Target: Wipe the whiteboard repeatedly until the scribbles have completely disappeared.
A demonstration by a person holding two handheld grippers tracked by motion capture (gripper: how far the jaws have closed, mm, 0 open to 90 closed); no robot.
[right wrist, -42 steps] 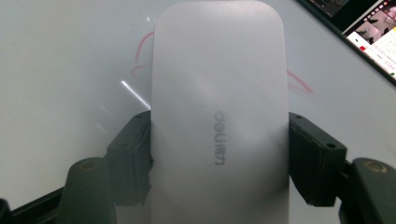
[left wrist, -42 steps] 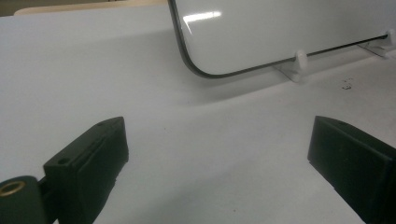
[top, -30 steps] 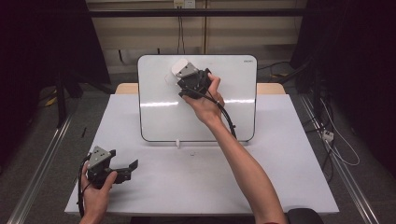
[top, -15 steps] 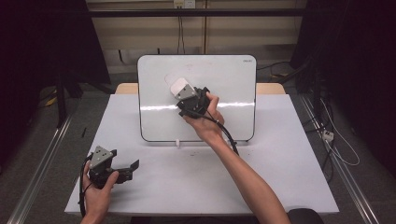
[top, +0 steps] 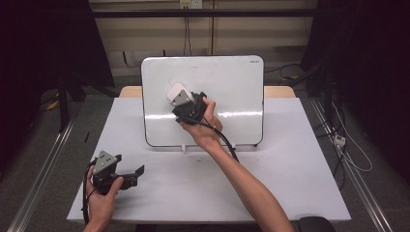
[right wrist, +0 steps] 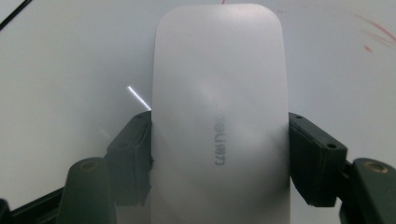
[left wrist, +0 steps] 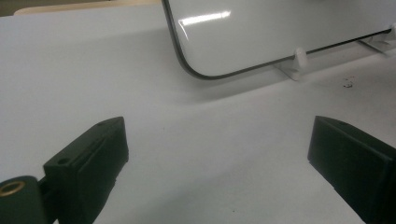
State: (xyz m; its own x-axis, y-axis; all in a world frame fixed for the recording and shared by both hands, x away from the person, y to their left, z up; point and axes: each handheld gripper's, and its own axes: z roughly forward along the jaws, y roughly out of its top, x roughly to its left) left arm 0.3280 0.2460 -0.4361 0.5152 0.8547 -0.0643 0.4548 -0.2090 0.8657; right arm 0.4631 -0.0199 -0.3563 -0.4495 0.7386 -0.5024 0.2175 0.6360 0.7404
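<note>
high view: one whiteboard (top: 227, 87) stands propped at the upper centre of one white table (top: 290, 183). the right gripper (top: 186, 102) sits left of the frame's centre, against the board's left half, clenched on one white eraser (top: 176, 93) that lies flat on the board face. the left gripper (top: 138, 172) rests at the lower left on the table, well apart from the board, its jaws spread with nothing between them. two grippers, two hands, one cable trailing from each.

left gripper view: the two jaws rise at the lower corners, wide apart over bare table. the board's rounded lower corner (left wrist: 196, 70) fills the upper right, with one white foot (left wrist: 299, 58) clear under its edge and a second partly seen at the far right.

right gripper view: the eraser (right wrist: 219, 116) fills the centre, pinched on both long sides by the pads (right wrist: 133, 154). faint red marks (right wrist: 373, 32) remain at the upper right.

risks, as i judge them: the eraser is smooth, so a hard wipe could twist it out of the pinch; pushing too firmly on the propped board could tip or slide it, since the left gripper is not bracing it.
</note>
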